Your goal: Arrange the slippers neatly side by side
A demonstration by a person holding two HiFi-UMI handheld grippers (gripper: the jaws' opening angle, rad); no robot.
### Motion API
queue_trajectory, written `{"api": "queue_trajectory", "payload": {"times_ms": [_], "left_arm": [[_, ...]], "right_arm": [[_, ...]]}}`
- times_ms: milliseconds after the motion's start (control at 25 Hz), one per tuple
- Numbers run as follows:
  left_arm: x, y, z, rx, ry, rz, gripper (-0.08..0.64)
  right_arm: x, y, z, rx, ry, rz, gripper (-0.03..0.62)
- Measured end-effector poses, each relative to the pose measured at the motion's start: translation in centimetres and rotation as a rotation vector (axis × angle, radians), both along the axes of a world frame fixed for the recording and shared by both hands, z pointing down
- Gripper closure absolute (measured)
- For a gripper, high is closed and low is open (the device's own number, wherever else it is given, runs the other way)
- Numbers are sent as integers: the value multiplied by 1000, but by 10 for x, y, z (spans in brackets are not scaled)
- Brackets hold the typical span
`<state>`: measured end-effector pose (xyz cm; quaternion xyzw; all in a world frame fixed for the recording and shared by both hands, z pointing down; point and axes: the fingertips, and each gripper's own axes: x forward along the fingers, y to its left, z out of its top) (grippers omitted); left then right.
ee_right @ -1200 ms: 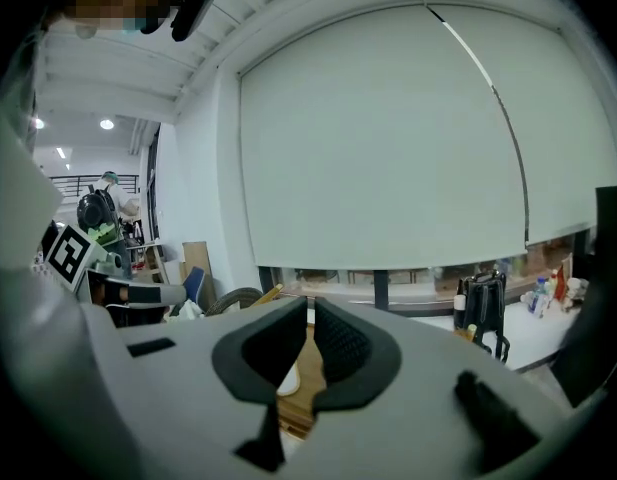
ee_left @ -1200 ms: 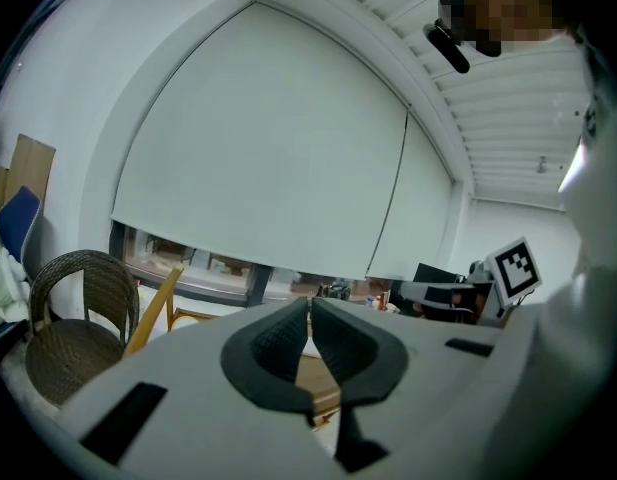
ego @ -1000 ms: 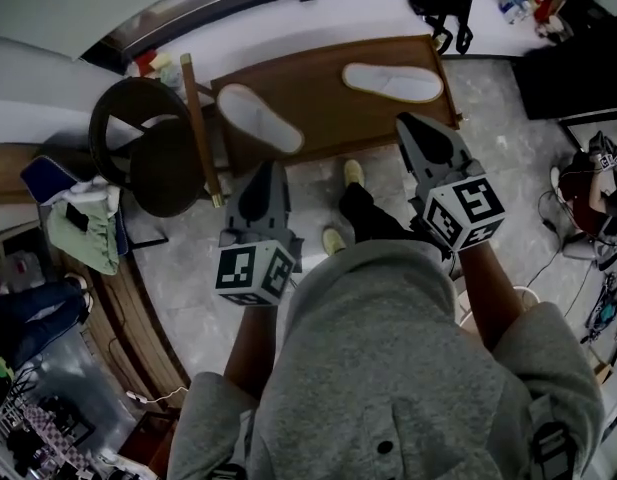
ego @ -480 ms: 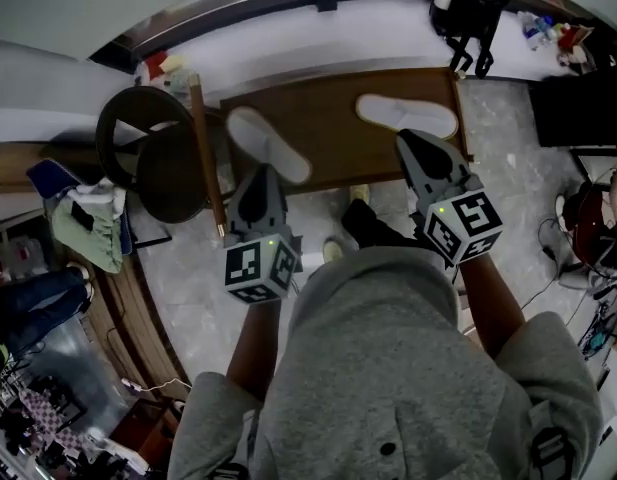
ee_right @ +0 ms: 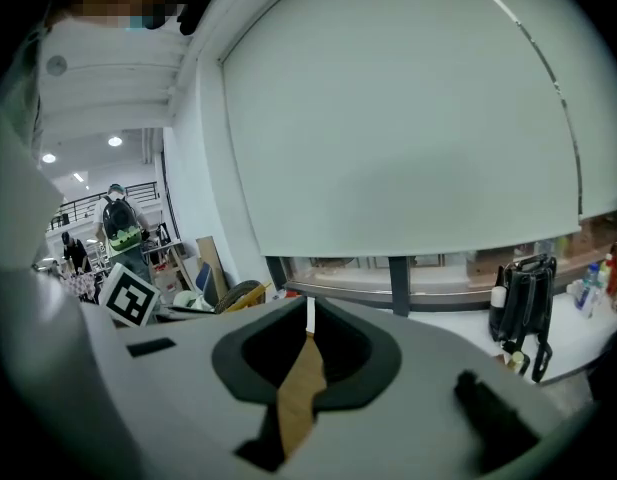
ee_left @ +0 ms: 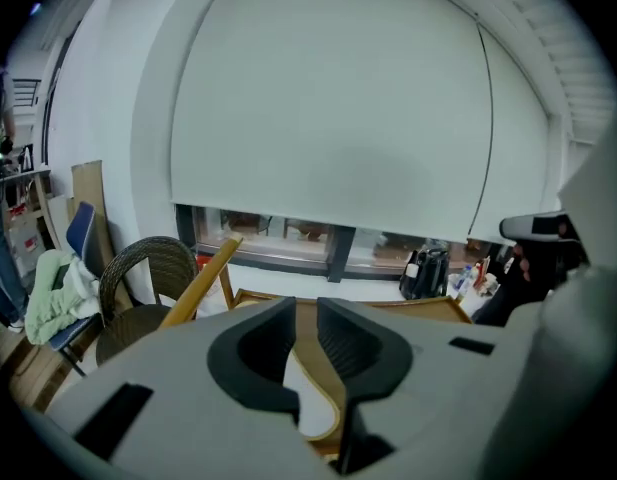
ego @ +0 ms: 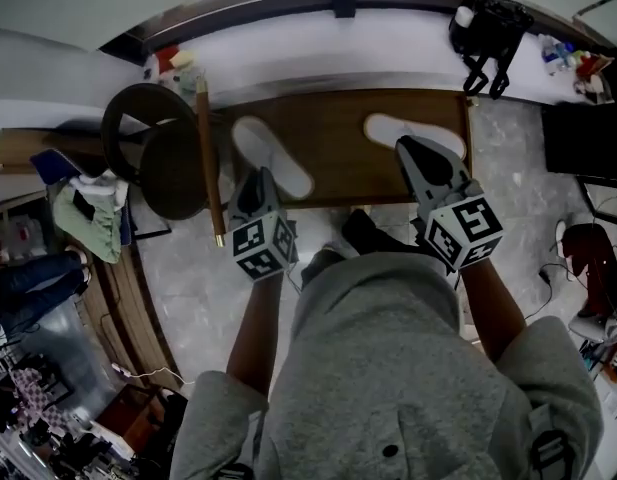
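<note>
On the board [ego: 338, 153] the slippers [ego: 273, 156] are seen well apart, ungripped. The left gripper [ego: 256, 175] has just been opened narrowly, nothing between its jaws; the right gripper [ego: 414, 148] is closed, empty.

No legible text, label or number anywhere.

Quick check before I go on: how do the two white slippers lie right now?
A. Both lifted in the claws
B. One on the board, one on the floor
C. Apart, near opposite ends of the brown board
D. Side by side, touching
C: in the head view the left slipper lies tilted near the left end of the board and the right slipper lies near its right end, with bare wood between them.
</note>
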<state>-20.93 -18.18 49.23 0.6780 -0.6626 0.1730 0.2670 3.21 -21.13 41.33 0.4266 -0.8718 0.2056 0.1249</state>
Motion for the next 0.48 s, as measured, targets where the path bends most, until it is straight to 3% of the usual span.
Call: {"api": "queue_trajectory", "payload": {"times_ms": [120,480], "left_arm": [[-1,-9,17,-29,-11,-25,434],[-9,-32,84,-151,-89,-50,376]], "right_arm": [[3,-9,5,-9,-4,-16,554],[7,-28,10,-24,-9,-28,554]]}}
